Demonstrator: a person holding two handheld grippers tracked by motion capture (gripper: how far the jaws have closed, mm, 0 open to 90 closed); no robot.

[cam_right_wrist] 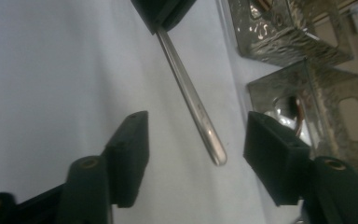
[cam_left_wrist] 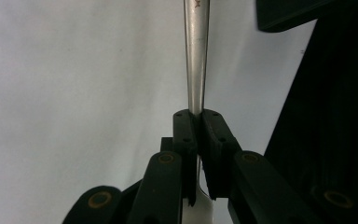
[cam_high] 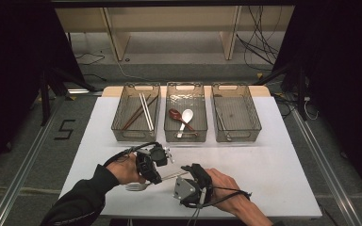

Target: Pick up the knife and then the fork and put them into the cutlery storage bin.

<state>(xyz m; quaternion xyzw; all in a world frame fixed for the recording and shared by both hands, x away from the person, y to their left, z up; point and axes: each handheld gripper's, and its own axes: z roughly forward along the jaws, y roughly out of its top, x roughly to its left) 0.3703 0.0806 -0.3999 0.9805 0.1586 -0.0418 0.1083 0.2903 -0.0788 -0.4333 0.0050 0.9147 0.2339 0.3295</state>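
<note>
A metal fork (cam_high: 137,186) hangs just above the white table (cam_high: 273,169), tines to the left. My left gripper (cam_high: 156,179) is shut on its neck, and in the left gripper view the pads (cam_left_wrist: 186,133) pinch the handle (cam_left_wrist: 196,56), which runs straight up. My right gripper (cam_high: 188,170) stands open at the handle's free end. In the right gripper view the handle tip (cam_right_wrist: 214,151) lies between the two jaws without touching either pad (cam_right_wrist: 133,140); my left gripper (cam_right_wrist: 161,11) shows at the top.
Three clear bins stand in a row at the table's back. The left bin (cam_high: 122,123) holds chopsticks, the middle bin (cam_high: 169,129) holds a brown spoon and a white spoon, and the right bin (cam_high: 252,117) holds a metal utensil. Cables lie on the floor beyond.
</note>
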